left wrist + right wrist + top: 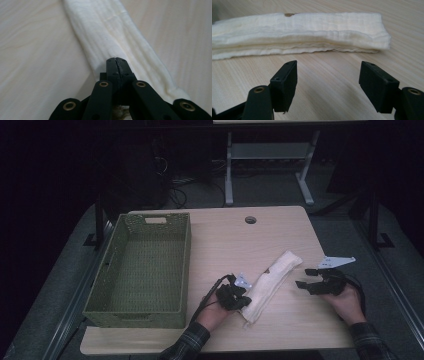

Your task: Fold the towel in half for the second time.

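A folded cream cloth point(272, 280) lies slantwise on the wooden table point(225, 240), its near end toward the person. My left gripper point(245, 301) rests at that near end. In the left gripper view its tips point(117, 62) are pressed together over the cloth point(112, 32), and I see nothing clamped between them. My right gripper point(305, 277) sits to the right of the cloth's far end, apart from it. In the right gripper view it point(328, 85) stands open, facing the cloth's point(299, 32) long layered edge, with bare table between the jaws.
A green perforated basket point(187, 265) stands on the left part of the table, close beside the left hand. A round cable hole point(250, 219) sits near the table's far edge. Desk legs and cables stand on the dark floor behind.
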Demonstrator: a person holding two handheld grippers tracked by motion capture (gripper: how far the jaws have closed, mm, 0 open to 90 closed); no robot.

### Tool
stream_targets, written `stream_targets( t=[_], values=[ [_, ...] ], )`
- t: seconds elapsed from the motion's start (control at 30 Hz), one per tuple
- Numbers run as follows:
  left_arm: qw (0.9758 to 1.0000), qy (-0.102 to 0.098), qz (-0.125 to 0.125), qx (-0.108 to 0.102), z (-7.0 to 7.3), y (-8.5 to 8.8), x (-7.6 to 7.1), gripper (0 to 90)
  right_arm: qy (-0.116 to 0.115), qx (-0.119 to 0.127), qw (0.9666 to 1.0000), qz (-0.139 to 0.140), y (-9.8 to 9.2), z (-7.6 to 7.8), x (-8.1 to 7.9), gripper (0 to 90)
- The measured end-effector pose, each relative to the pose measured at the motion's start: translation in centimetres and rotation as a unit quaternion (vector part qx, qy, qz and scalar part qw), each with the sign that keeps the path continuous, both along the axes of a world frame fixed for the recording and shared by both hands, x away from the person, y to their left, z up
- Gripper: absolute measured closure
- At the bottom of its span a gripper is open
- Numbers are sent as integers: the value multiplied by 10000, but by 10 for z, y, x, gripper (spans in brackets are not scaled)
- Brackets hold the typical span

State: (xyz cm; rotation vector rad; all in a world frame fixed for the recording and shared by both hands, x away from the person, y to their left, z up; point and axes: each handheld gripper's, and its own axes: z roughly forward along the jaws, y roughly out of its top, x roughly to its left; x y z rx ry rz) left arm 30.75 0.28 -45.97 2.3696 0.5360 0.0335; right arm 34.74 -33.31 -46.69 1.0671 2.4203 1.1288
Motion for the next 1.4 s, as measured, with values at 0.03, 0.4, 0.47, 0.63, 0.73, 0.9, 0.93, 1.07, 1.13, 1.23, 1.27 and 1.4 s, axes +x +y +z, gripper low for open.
stream_targets(
  t=[0.03,0.4,0.47,0.63,0.73,0.9,0.93,1.07,1.13,1.23,1.27,1.4],
  values=[
    [10000,-1,-93,22,0,-2,-2,891,-28,-15,10000,9,-1,0,0,305],
    [9970,176,-711,-236,-2,-35,-27,854,-35,-37,10000,-12,-1,-1,1,303],
    [9970,125,-728,-231,0,-35,-26,819,-28,-31,10000,-35,0,-1,1,303],
    [9966,-115,-751,-321,9,-29,-13,655,-34,-19,10000,-51,-1,-1,1,303],
    [9949,-136,-916,-400,13,-30,-4,521,-45,-51,10000,-42,-1,0,1,303],
    [9914,-188,-1205,-480,12,-32,6,354,-46,-51,10000,-32,-1,-1,1,303],
    [9906,-273,-1261,-458,11,-34,8,337,-37,-35,10000,-46,0,-1,1,303],
    [9872,-381,-1471,-482,13,-42,15,280,-18,-44,10000,-46,1,-1,1,303],
    [9859,-364,-1563,-472,12,-47,18,261,-42,-49,10000,-31,0,-1,2,303],
    [9839,-371,-1696,-432,8,-53,23,242,-47,-55,10000,-39,0,-1,2,303],
    [9831,-371,-1751,-387,6,-55,25,236,-30,-46,10000,-49,-1,-1,1,303],
    [9808,-381,-1901,-183,-4,-62,28,202,-26,-57,10000,-62,-2,-1,1,303]
  ],
)
